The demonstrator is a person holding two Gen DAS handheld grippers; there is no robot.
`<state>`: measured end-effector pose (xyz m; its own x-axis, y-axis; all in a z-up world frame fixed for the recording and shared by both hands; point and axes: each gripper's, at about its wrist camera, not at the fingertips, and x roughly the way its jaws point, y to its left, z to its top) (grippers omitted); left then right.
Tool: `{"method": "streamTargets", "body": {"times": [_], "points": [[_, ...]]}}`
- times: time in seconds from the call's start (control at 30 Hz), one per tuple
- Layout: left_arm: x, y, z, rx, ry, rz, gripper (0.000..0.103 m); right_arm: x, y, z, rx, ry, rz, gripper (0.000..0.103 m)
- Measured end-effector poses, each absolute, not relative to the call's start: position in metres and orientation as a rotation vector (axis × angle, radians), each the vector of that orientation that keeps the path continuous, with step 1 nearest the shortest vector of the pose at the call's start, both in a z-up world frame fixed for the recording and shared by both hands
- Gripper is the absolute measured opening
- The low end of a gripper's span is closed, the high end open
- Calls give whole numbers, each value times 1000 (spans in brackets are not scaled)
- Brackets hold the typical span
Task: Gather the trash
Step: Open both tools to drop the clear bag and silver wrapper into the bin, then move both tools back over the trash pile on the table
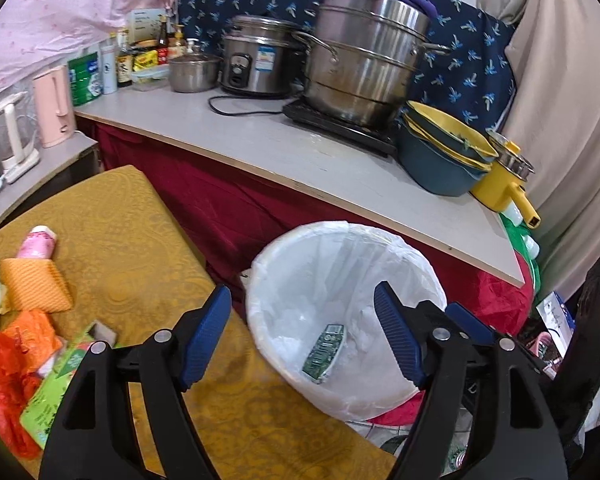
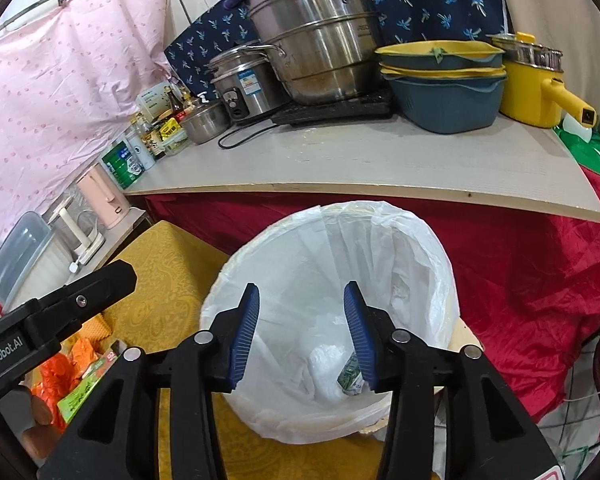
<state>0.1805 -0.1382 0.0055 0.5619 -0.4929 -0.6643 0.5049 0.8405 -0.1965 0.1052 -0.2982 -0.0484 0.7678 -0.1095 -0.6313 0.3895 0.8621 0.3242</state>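
Trash (image 1: pixel 24 344) crowds yellow table (image 1: pixel 140 248) beside lined bin (image 1: pixel 340 264) (carton (image 1: pixel 325 353) inside)

Carton (image 1: pixel 324 353) in bin (image 1: pixel 412 252) – bin right of table (image 1: pixel 140 248), before counter (image 1: pixel 300 152)

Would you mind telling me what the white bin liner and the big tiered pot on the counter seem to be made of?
White bin liner: thin, translucent plastic film, judging by its crinkles and sheen. Big tiered pot: probably stainless steel, brushed silver with reflections.

Left gripper (image 1: pixel 300 336) fingers apart over white-lined bin (image 1: pixel 284 280), green carton (image 1: pixel 325 353) inside
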Motion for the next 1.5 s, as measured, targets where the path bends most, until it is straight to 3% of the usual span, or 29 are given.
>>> {"method": "streamTargets", "body": {"times": [0.33,0.8,1.5], "points": [[169,-67,29,-14,719,-453,76,107,-241,-17,386,622,-209,51],[152,53,30,-38,710,-201,76,110,-143,9,267,625,-69,63],[125,217,-37,-2,802,91,81,127,-16,-43,190,782,107,65]]}}
